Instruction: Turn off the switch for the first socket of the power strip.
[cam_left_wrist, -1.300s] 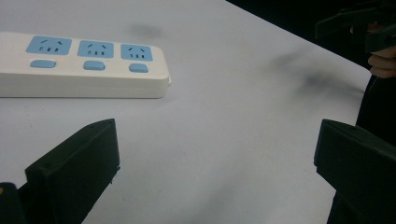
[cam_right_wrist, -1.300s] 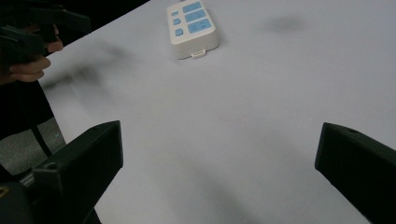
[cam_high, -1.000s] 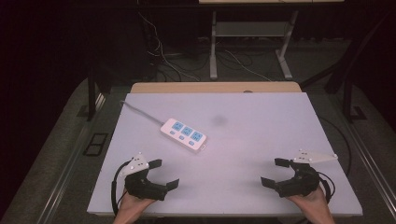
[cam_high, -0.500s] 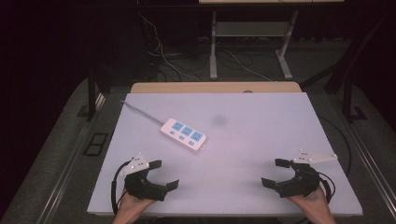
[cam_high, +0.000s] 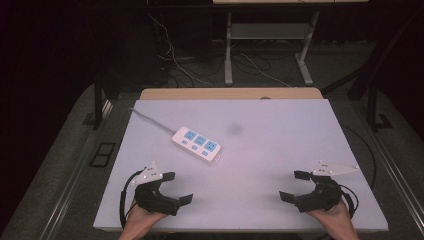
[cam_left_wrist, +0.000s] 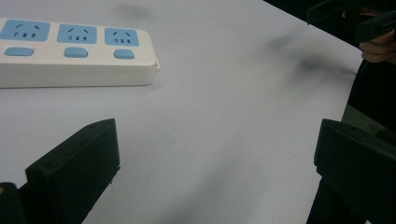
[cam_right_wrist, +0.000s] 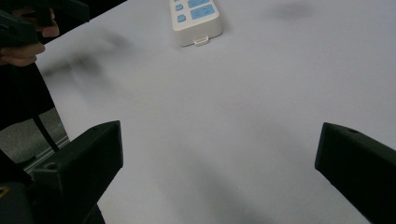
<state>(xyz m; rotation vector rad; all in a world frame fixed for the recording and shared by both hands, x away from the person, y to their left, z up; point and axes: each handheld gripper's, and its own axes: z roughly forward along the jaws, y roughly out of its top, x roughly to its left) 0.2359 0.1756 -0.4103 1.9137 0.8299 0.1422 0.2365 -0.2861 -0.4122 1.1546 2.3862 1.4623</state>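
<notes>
Power strip: one white power strip (cam_high: 196, 144) lies flat on the worktop (cam_high: 280, 150), left of centre and angled, sockets facing up so they can be reached from above.
Sockets: three blue socket faces in a row, each with one blue button beside it, counted in the left gripper view (cam_left_wrist: 74, 51).
Cord: one pale cord (cam_high: 150, 120) leaves the strip's far-left end and runs toward the worktop's back-left corner; no plug can be made out on it.
Left gripper: the left gripper (cam_high: 174, 187) rests low at the near-left edge, jaws spread wide with nothing between them; it is the nearer of the two to the strip, and its camera looks past the strip's end.
Right gripper: the right gripper (cam_high: 296, 185) sits at the near-right edge, jaws likewise wide apart and empty, well apart from the strip.
Hands: two, one behind each gripper, coming in from the near edge.
Why placed so: both grippers look parked in a ready pose, mirrored at the near corners, which leaves the middle of the worktop free for a reach to the strip.
Marks: one dark smudge (cam_high: 234, 129) on the worktop just right of the strip.
Count: one strip, three sockets, three buttons, two grippers.
</notes>
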